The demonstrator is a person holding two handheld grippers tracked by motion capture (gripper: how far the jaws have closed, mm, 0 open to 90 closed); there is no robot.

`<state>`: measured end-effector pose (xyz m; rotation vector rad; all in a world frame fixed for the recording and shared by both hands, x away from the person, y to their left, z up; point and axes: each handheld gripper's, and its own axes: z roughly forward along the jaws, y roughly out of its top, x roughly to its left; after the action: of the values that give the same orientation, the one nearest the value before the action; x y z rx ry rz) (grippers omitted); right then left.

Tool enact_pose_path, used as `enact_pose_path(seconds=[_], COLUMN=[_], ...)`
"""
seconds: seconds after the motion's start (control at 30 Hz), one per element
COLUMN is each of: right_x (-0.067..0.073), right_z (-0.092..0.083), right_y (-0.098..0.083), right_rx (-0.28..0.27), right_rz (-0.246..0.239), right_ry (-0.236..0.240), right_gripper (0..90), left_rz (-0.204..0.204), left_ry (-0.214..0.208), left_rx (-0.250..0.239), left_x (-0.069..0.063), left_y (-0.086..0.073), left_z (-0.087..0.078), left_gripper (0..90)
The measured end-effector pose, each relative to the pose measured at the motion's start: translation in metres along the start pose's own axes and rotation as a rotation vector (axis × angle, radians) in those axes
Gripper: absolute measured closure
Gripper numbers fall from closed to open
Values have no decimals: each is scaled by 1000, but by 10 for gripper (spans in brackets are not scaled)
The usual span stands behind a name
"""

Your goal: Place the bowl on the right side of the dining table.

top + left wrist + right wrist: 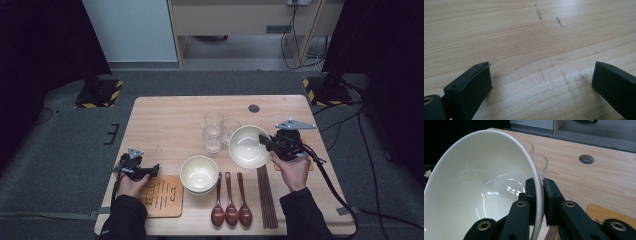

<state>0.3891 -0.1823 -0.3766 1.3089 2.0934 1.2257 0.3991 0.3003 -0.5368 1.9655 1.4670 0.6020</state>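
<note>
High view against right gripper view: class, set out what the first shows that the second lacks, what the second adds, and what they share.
High view alone: three spoons, chopsticks, stacked bowls, and the left gripper open over the table. Right gripper view alone: the two pads pinching the white bowl on its rim, one inside, one outside. Shared: that tilted bowl, the right gripper, glasses, the table's round hole.

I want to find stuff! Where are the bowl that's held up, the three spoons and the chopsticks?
held bowl (248,146): high view, inside wall.
spoons (231,212): high view, middle spoon's scoop.
chopsticks (266,197): high view, mid-length of the bundle.
</note>
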Motion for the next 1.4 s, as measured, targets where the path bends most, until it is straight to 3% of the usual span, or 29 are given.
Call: enact_pose_path(seconds=[0.2, 0.6, 1.03, 1.4], right_x=[-16, -55, -88, -112], right_z=[-7, -13, -6, 2], right_y=[-5, -16, -30, -41], right_rx=[-3, 10, 47, 81], right_rz=[10, 78, 141, 193], right_ry=[-31, -103, -181, -211], right_gripper=[830, 830, 830, 830], left_rz=[-4, -3, -3, -4], left_ry=[2, 2, 2, 3], left_rx=[5, 6, 6, 6], left_x=[0, 0, 0, 0], left_y=[0, 0, 0, 0], left_z=[0, 0, 0, 0], left_gripper=[0, 0, 0, 0])
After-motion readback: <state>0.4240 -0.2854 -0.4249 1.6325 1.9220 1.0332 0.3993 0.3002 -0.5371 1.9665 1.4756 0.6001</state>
